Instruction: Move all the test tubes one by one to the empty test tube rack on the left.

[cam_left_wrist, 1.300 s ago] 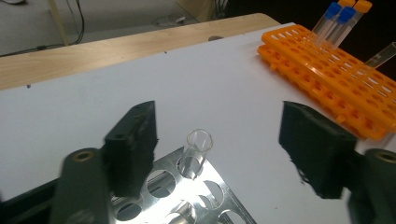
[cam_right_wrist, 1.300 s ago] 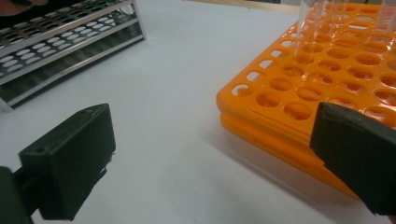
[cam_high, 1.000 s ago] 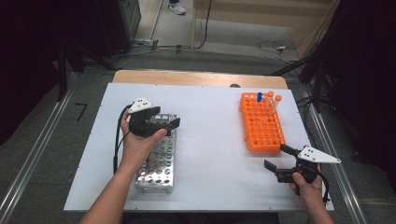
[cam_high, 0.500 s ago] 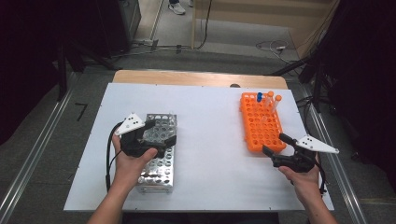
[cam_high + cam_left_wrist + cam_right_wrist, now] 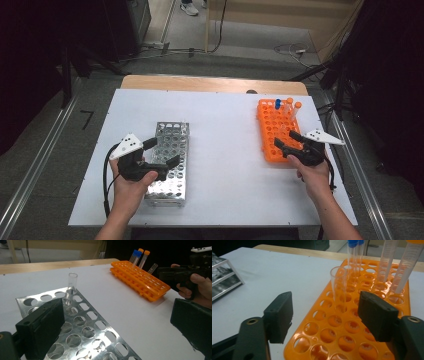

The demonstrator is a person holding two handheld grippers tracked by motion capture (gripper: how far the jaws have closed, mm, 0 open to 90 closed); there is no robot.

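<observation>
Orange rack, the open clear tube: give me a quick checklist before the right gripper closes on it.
1. Clear uncapped tube upright in the orange rack: ok.
2. Right gripper jaws empty; they have just been closing: ok.
3. Tube between the jaws: not ok, it stands beyond the tips.
4. Capped tubes apart from the target: ok.
5. Left gripper open, over the metal rack: ok.
6. Metal rack already holds one clear tube: ok.
</observation>
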